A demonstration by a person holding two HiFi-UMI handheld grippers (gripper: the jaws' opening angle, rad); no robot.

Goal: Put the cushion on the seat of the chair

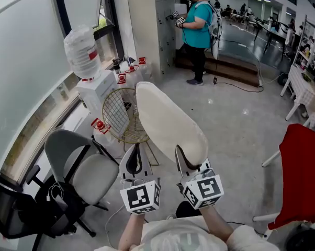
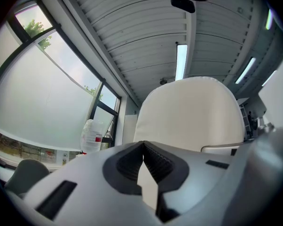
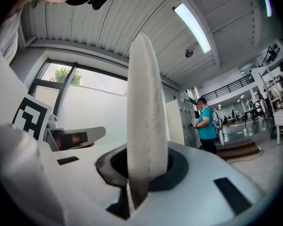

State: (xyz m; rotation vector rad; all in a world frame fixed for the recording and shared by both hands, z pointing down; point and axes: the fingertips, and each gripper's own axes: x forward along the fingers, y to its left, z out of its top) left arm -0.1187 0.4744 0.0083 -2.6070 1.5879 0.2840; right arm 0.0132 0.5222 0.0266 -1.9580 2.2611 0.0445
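A cream oval cushion stands on edge in the air in front of me, with my right gripper shut on its lower end. In the right gripper view the cushion rises edge-on from between the jaws of the right gripper. My left gripper is beside it on the left, shut with nothing between its pads; in its own view the left gripper points up at the cushion's broad face. The grey office chair stands below left, its pale seat bare.
A water dispenser with a bottle stands by the window, a wire fan in front of it. A black chair is at the lower left, a red chair at the right. A person in a teal shirt stands far back.
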